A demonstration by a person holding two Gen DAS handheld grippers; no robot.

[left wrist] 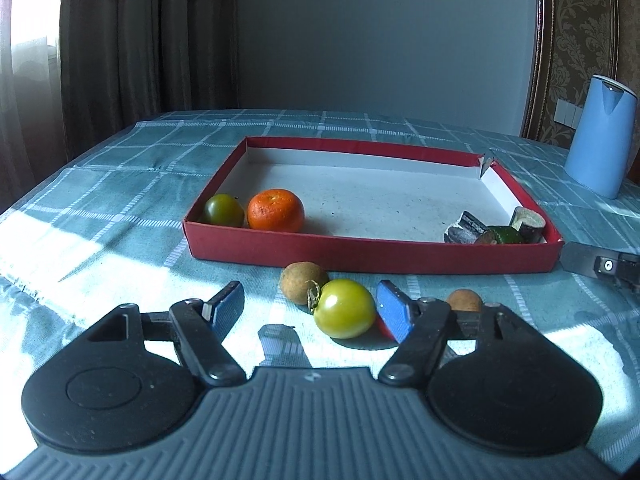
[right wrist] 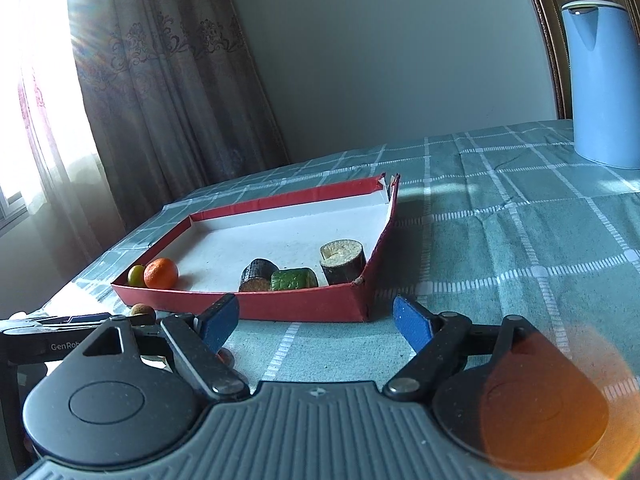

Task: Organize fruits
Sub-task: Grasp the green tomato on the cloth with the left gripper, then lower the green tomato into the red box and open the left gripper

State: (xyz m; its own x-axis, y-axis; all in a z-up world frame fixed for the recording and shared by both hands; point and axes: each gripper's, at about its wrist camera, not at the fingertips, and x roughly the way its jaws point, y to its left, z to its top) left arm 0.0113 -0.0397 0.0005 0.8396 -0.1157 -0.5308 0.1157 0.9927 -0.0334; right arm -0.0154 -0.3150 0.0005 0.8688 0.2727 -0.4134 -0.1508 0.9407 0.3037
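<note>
A yellow-green tomato (left wrist: 344, 314) lies on the checked cloth between the fingers of my left gripper (left wrist: 310, 308). It sits close against the right blue pad (left wrist: 394, 314) and well apart from the left pad, so the jaws stand open around it. Two small brown fruits (left wrist: 298, 282) (left wrist: 464, 300) lie beside it. The red tray (left wrist: 360, 254) holds a dark green tomato (left wrist: 224, 210) and an orange mandarin (left wrist: 275, 211) in its near left corner. My right gripper (right wrist: 316, 322) is open and empty, just short of the tray's near wall (right wrist: 304, 308).
Dark cane pieces (right wrist: 343, 261) and a green chunk (right wrist: 294, 279) lie in the tray's near right corner. A blue kettle (left wrist: 600, 140) stands at the back right of the table. Curtains hang beyond the table's left edge. The left gripper's body (right wrist: 52, 336) shows beside the right one.
</note>
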